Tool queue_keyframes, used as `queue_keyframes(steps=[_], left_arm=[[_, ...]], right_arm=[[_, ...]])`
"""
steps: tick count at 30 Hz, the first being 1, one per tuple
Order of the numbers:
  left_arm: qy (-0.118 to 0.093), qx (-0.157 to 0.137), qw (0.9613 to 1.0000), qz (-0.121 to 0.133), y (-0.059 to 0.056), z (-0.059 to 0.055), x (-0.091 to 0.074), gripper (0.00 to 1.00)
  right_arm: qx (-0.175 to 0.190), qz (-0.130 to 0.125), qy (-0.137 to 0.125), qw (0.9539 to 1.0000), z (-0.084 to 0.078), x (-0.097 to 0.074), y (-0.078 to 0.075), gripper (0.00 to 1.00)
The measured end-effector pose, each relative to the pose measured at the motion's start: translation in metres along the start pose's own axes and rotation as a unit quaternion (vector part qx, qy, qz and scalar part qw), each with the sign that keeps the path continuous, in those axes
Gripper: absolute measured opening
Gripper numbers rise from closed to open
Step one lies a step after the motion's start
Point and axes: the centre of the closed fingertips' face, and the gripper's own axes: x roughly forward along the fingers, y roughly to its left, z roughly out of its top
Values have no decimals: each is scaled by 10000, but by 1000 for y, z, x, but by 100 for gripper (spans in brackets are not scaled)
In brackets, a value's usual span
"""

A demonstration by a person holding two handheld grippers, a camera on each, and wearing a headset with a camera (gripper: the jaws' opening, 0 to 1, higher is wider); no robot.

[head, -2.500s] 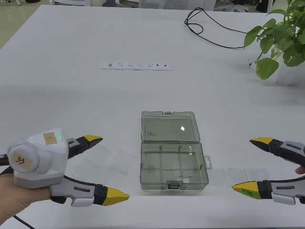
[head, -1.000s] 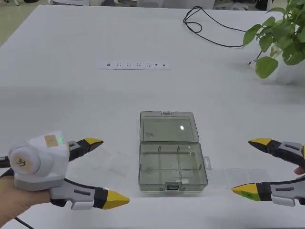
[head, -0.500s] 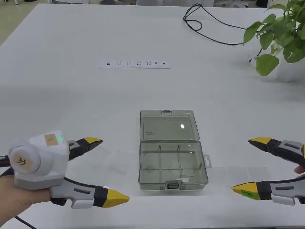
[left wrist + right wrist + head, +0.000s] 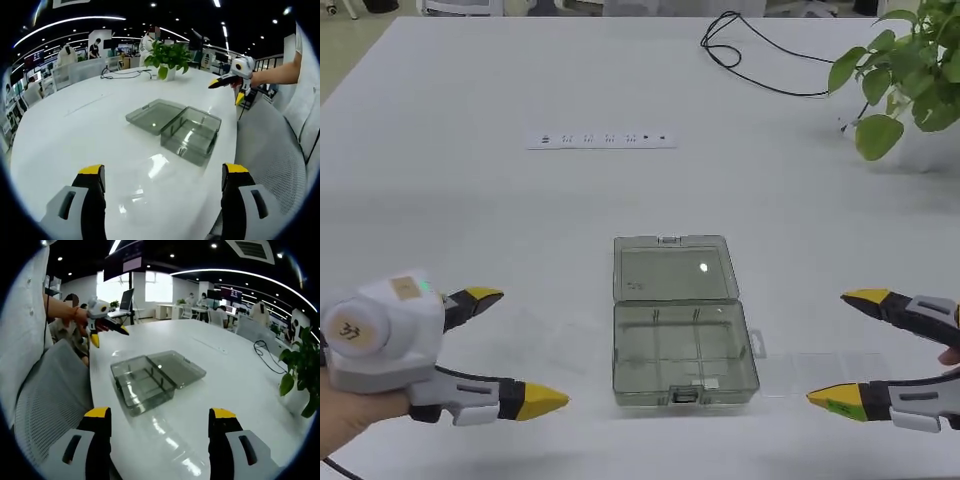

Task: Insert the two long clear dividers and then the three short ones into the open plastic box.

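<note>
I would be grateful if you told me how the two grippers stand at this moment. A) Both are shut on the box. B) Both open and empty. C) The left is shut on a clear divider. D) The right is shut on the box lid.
B: the left gripper and the right gripper each have their jaws spread wide with nothing between, either side of the plastic box.

Open table (image 4: 470, 200) beyond box (image 4: 685, 352), seemingly

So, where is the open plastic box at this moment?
In the head view the open plastic box sits between the left gripper and the right gripper, its lid lying flat toward the power strip.
</note>
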Motion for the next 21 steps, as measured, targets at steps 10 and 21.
queue_keyframes(steps=[10, 21], left_arm=[[622, -507, 9955, 511, 24, -30, -2, 81], [1416, -968, 9816, 845, 37, -65, -4, 67]], right_arm=[[41, -10, -35, 10000, 0, 1, 1, 80], [105, -22, -70, 9999, -1, 2, 1, 80]])
